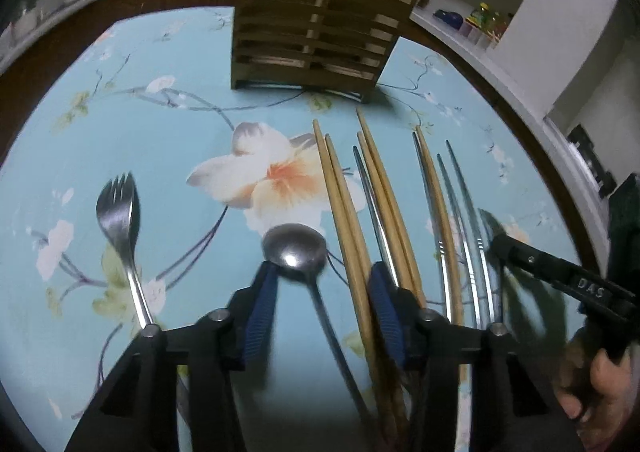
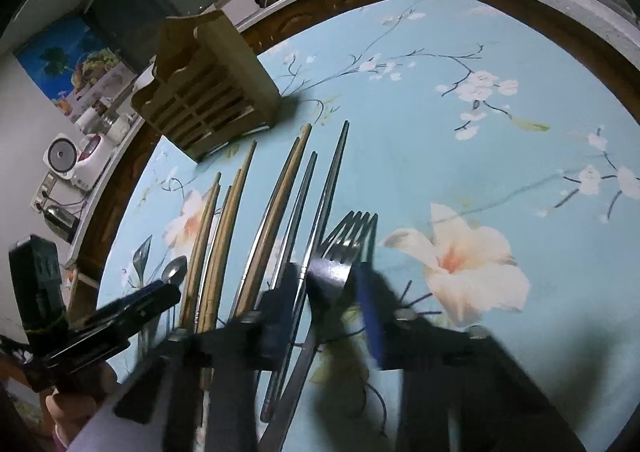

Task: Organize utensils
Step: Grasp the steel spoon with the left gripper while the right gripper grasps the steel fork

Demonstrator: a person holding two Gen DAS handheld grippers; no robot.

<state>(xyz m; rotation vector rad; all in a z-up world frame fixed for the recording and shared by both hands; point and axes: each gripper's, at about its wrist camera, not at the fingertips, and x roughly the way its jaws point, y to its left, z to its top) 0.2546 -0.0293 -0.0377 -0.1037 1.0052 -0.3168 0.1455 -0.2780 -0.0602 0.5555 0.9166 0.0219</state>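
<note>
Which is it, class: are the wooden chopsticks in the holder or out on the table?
Out: wooden chopsticks lie flat before the slatted holder.

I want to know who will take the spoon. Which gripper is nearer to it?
Left. The left gripper has the spoon between its fingers, at the bowl. The right gripper is farther right, beyond the chopsticks, around a fork.

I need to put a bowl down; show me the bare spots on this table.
Bare cloth lies right of the fork, around the big flower, and between the spork and spoon. It is crowded from the spoon across the chopsticks to the fork, below the holder.
</note>
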